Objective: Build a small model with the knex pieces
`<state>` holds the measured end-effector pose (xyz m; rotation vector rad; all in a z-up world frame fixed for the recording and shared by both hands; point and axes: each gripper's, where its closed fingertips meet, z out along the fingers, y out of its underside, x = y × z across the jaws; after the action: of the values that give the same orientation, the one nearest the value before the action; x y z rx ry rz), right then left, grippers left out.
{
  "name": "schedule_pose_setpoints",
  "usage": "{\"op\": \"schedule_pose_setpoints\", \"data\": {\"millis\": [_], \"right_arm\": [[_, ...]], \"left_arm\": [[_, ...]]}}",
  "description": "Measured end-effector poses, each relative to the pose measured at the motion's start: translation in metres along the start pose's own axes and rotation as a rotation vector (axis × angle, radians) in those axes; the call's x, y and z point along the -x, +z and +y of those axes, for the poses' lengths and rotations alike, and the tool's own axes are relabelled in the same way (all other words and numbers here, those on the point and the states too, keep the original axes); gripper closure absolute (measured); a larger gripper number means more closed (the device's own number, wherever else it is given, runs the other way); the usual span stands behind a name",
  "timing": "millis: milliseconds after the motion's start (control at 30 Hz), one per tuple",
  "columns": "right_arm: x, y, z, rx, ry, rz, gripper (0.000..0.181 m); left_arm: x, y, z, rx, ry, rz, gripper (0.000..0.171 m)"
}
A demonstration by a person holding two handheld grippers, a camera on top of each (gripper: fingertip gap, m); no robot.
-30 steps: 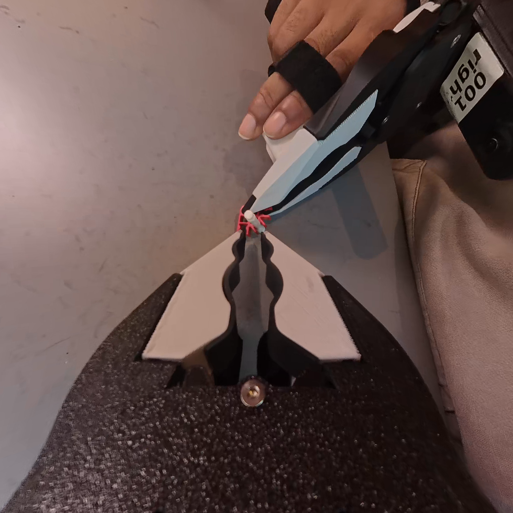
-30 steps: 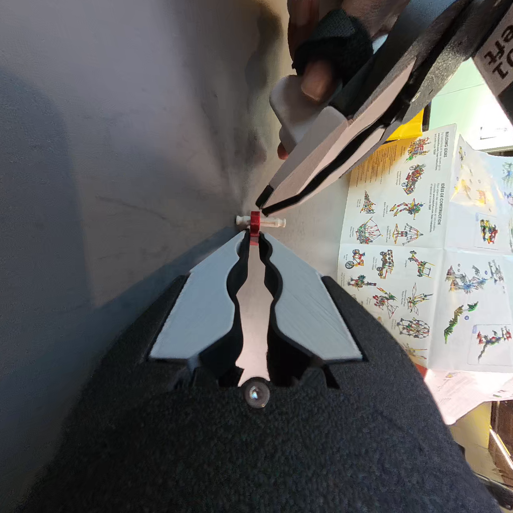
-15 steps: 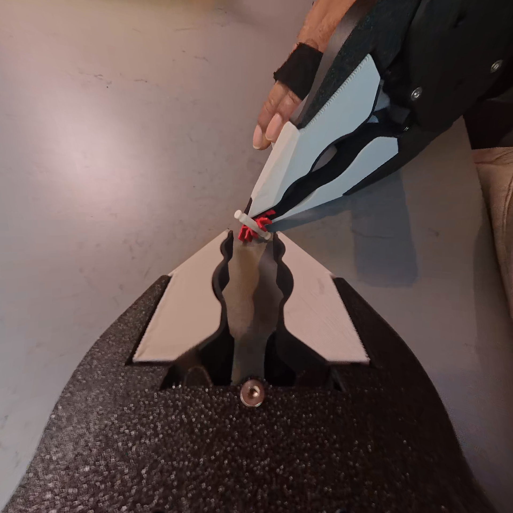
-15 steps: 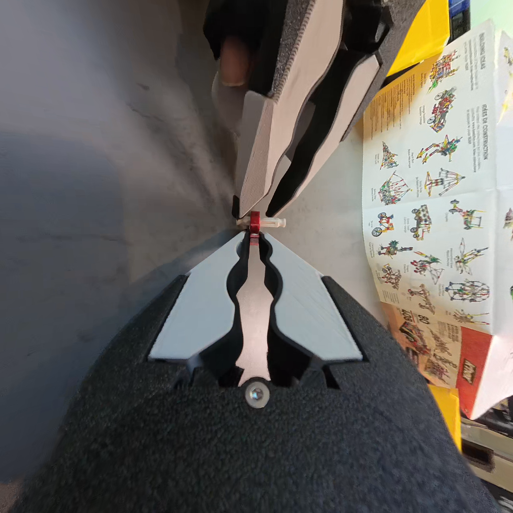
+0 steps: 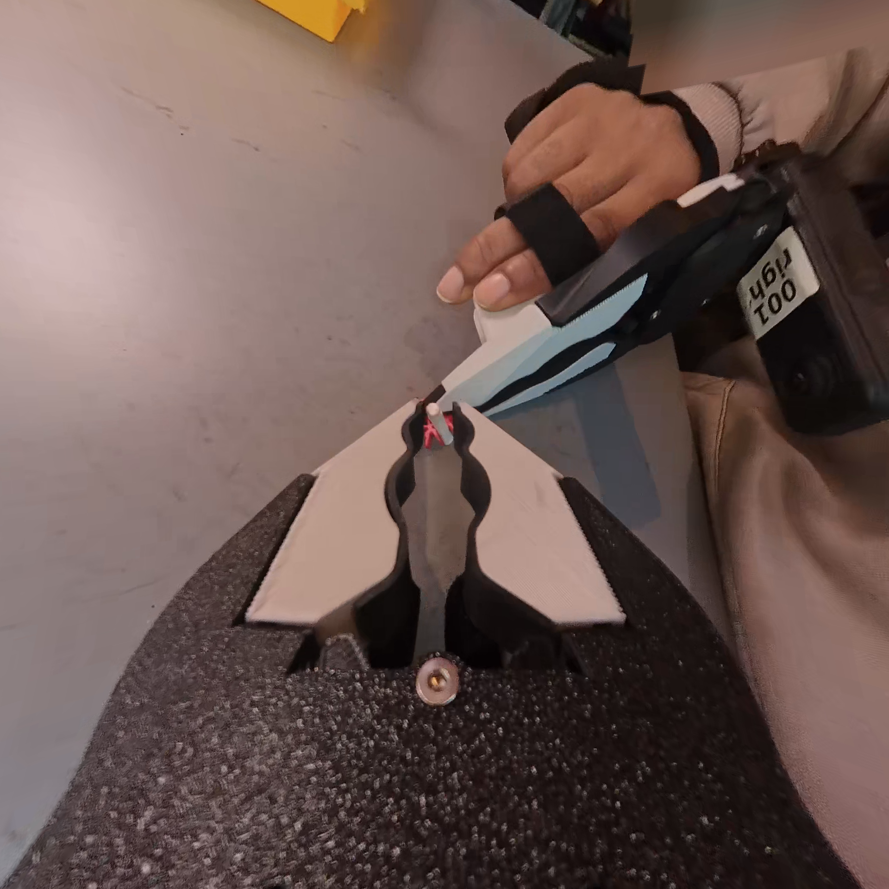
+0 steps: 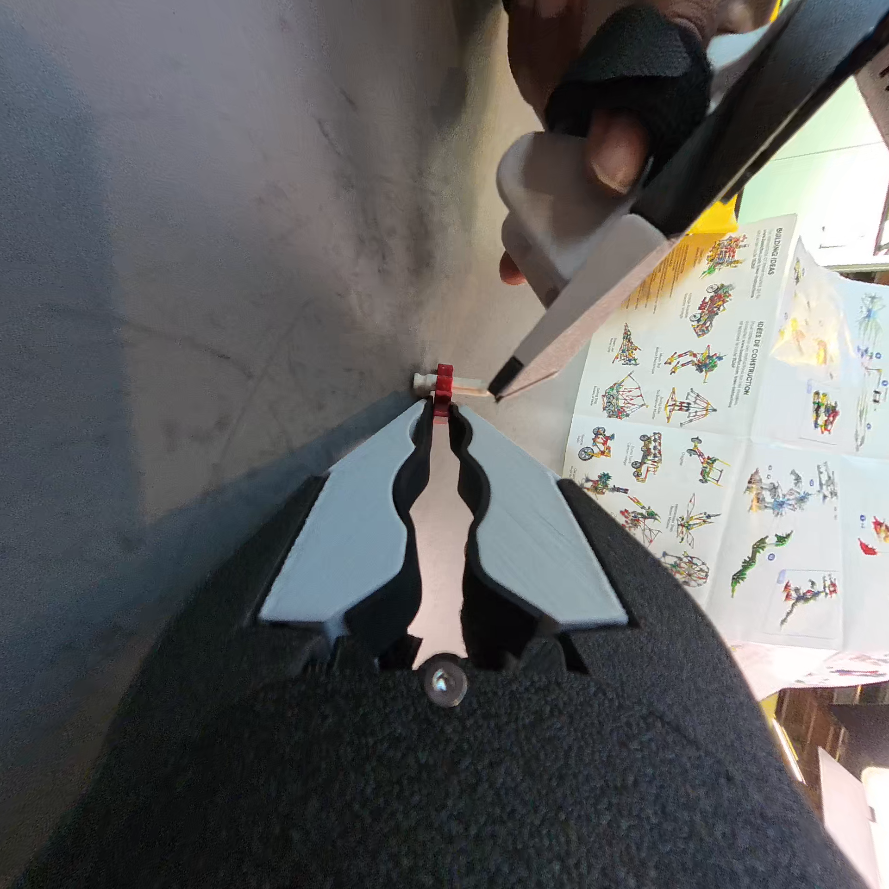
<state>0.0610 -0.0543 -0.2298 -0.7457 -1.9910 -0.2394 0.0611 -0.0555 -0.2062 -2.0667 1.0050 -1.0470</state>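
Grey scuffed tabletop (image 6: 216, 240) carries a folded printed instruction sheet (image 6: 721, 457) at its far side. Right gripper (image 6: 438, 412) pinches the red toothed connector (image 6: 443, 385); left gripper (image 5: 438, 409) is closed on its white plastic rod (image 6: 469, 383).

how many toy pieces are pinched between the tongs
2: a red connector in the right tongs, and a white rod through it, its end in the left tongs.
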Motion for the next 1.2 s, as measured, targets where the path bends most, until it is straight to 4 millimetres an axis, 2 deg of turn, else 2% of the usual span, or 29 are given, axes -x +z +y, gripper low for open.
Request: {"op": "schedule_pose_setpoints", "data": {"millis": [67, 167, 333, 700, 867, 933, 1033, 1133, 1200], "right_arm": [[0.000, 0.000, 0.000, -0.008, -0.014, -0.002, 0.178], [0.000, 0.000, 0.000, -0.009, -0.022, -0.010, 0.178], [0.000, 0.000, -0.001, -0.023, 0.005, -0.020, 0.178], [0.002, 0.001, -0.004, -0.015, 0.227, -0.130, 0.177], [0.003, 0.000, -0.007, -0.044, 0.514, -0.280, 0.178], [0.004, -0.001, -0.008, -0.039, 0.552, -0.314, 0.179], [0.005, -0.001, -0.010, -0.058, 0.530, -0.331, 0.178], [0.006, -0.006, -0.017, -0.161, 0.341, -0.307, 0.170], [0.007, -0.008, -0.023, -0.194, 0.232, -0.297, 0.169]], "left_arm": [[0.004, 0.002, -0.002, 0.008, -0.040, -0.009, 0.160], [0.000, 0.009, 0.006, 0.072, 0.017, -0.011, 0.163], [-0.002, 0.007, 0.007, 0.075, 0.078, -0.023, 0.165], [-0.010, 0.000, 0.017, 0.080, 0.470, -0.205, 0.167], [-0.014, -0.002, 0.020, 0.107, 0.635, -0.261, 0.168], [-0.015, -0.002, 0.022, 0.117, 0.678, -0.285, 0.168], [-0.016, -0.003, 0.023, 0.107, 0.638, -0.241, 0.167], [-0.022, -0.005, 0.026, 0.076, 0.562, -0.107, 0.167], [-0.023, -0.006, 0.028, 0.071, 0.611, -0.081, 0.166]]}}
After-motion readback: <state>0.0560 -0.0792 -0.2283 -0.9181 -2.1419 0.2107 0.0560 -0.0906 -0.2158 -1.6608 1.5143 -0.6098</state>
